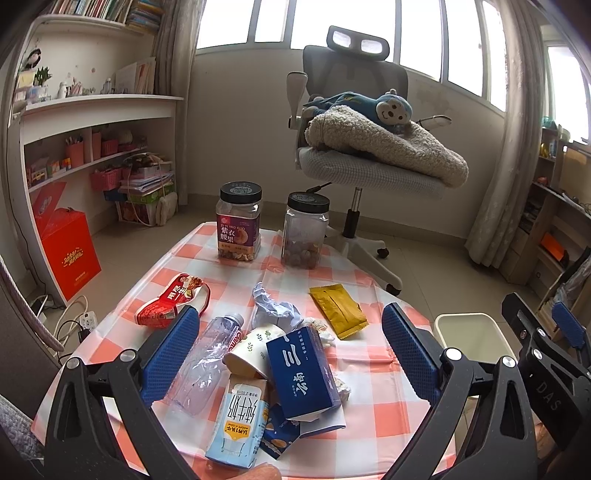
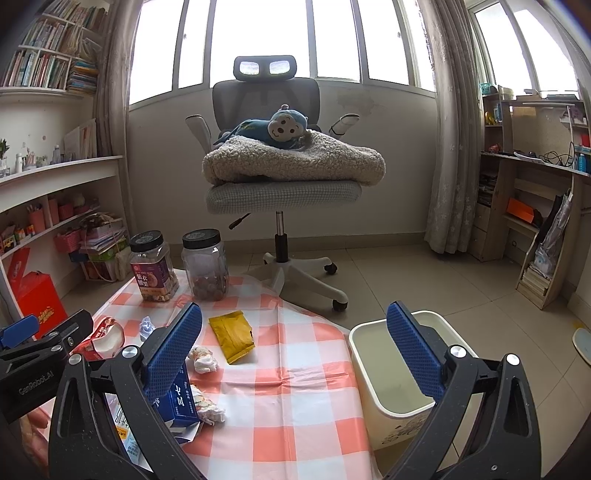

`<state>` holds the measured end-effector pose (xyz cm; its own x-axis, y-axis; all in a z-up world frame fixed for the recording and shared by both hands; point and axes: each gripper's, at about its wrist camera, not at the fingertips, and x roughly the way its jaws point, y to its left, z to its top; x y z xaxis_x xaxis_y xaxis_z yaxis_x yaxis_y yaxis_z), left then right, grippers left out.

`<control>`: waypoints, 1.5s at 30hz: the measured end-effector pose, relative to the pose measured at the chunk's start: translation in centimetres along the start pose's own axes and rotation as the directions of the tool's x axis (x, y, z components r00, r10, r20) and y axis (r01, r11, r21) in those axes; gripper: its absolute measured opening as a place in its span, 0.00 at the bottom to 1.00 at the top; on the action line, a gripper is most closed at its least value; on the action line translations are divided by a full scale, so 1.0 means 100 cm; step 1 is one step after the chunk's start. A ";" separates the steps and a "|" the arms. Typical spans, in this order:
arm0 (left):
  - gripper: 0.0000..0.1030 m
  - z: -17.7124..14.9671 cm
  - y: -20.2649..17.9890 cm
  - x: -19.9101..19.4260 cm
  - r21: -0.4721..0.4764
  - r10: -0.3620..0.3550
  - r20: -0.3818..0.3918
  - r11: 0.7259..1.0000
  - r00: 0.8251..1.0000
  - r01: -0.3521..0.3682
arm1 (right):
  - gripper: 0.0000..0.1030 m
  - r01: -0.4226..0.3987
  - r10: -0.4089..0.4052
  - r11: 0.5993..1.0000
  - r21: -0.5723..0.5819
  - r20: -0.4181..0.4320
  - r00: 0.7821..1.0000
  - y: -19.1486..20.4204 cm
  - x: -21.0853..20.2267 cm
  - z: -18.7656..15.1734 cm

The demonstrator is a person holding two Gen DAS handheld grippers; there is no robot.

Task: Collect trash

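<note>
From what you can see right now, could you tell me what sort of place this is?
Most likely a home study or bedroom. Bookshelves run along the left wall, a swivel chair with a plush monkey stands by the window, and a low table with a checked cloth holds the trash.

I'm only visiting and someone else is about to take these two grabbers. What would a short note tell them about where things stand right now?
Left gripper: open, empty, poised over the trash pile.
Right gripper: open, empty, between the table edge and the bin.
Trash on the checkered table: clear bottle, paper cup, milk carton, blue box, red wrapper, yellow packet, crumpled paper, wadded tissues.
Bin: on the floor beside the table, looks empty as far as visible.
Done: nothing collected, it seems.
Left: everything above. The two jars look like snacks to keep.
</note>
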<state>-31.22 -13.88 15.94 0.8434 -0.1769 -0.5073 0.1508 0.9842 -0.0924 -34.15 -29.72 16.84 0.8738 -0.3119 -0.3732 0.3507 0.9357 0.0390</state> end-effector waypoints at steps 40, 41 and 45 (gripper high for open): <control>0.93 0.030 0.185 0.230 0.015 0.156 -0.531 0.984 0.833 -0.175 | 0.93 -0.135 0.133 0.990 0.029 -0.469 0.873 0.036 0.129 -0.021; 0.93 0.029 0.180 0.234 0.045 0.172 -0.525 0.984 0.834 -0.174 | 0.93 -0.136 0.134 0.990 0.029 -0.471 0.872 0.037 0.131 -0.022; 0.77 0.025 0.165 0.254 0.181 0.238 -0.509 0.969 0.827 -0.168 | 0.93 -0.154 0.142 0.988 0.015 -0.477 0.867 0.045 0.136 -0.024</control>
<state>-6.00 -2.10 3.61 0.4707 0.0872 -0.8780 0.0980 0.9838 0.1502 -21.55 -29.34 9.69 0.6466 -0.0588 -0.7606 0.2170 0.9700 0.1095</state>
